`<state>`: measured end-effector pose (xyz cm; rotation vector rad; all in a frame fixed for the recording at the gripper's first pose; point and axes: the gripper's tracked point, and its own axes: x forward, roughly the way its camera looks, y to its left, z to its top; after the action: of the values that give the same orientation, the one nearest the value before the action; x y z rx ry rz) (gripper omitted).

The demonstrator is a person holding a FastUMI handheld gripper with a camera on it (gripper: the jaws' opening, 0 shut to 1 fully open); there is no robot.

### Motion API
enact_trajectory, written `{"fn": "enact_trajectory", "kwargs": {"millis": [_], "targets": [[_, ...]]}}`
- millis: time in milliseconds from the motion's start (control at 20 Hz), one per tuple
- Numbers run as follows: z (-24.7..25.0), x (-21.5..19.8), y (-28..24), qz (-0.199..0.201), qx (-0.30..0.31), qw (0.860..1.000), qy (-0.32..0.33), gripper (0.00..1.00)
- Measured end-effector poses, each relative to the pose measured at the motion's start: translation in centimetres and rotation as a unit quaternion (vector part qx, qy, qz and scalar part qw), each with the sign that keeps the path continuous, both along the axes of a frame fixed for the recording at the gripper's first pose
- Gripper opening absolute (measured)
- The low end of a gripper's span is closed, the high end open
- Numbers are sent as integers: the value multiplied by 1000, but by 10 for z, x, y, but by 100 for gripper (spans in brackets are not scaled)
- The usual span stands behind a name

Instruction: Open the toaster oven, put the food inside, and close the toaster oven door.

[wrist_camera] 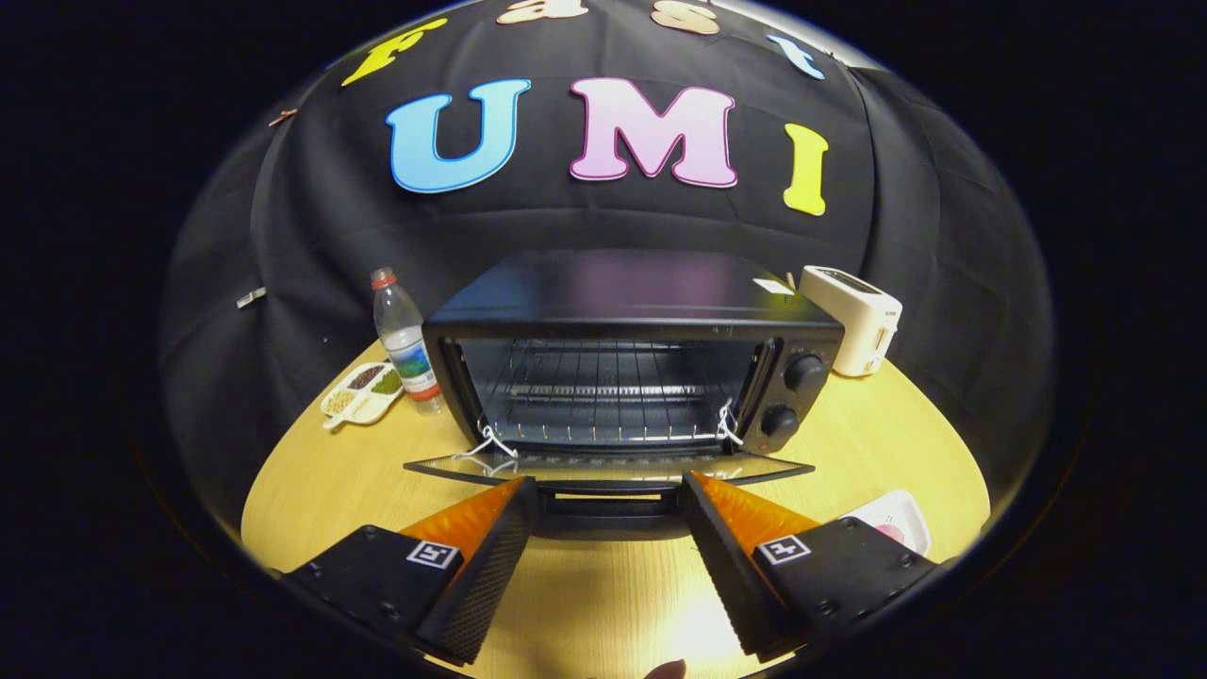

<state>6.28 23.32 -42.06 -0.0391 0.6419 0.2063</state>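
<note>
Opening step complete with toaster oven door (608,467) lowered flat, gripper (608,500) spread and empty above door handle (608,505), food loading and closing outstanding.

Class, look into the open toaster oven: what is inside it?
Inside the toaster oven a bare wire rack shows, with no food on it. The door lies folded down just ahead of the open gripper. The oven's far corners are too dark to judge.
</note>
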Motion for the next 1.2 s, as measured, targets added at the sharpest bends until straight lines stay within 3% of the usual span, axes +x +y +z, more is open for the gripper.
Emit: {"fn": "enact_trajectory", "kwargs": {"millis": [550,900,1200], "targets": [[-46,-54,-18,10,-13,996,83,99],[-4,-75,-42,19,42,995,90,99],[35,-78,-124,22,63,989,129,98]]}}
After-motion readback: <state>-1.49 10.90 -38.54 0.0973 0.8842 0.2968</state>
